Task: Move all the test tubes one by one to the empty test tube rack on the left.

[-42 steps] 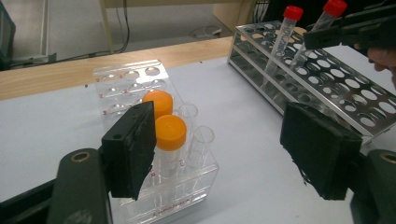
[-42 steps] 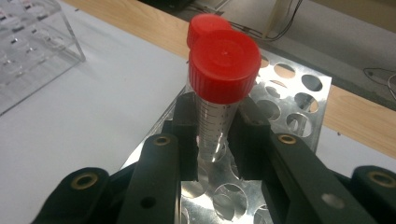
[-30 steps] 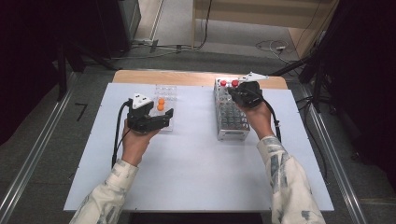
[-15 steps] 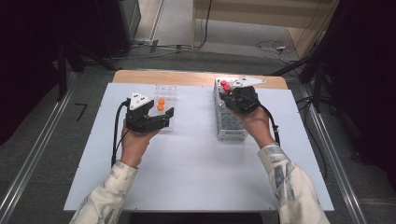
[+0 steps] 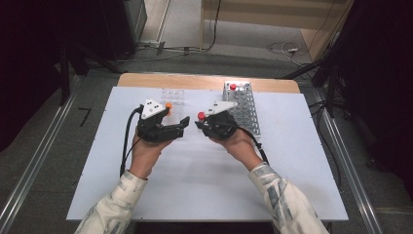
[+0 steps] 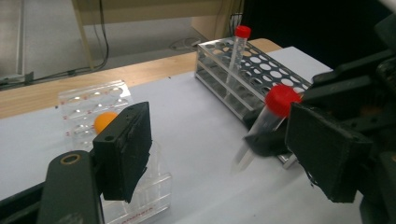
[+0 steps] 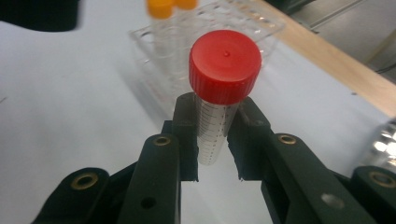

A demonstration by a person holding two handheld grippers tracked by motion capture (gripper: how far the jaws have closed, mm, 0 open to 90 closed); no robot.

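Meanwhile the right tool [image 5: 202,124] pinched a red-capped tube [image 7: 219,93] just below its cap, long axis tilted off upright, above the bench [image 5: 204,185], with the spread left tool [image 5: 181,126] near at nine o'clock.

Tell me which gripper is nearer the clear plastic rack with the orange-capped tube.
Left. The left gripper is right beside the clear plastic rack; the right gripper, shut on a red-capped tube, is farther to its right.

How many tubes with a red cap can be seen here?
2: one tube clamped in the right hand-held gripper, one upright in the metal rack.
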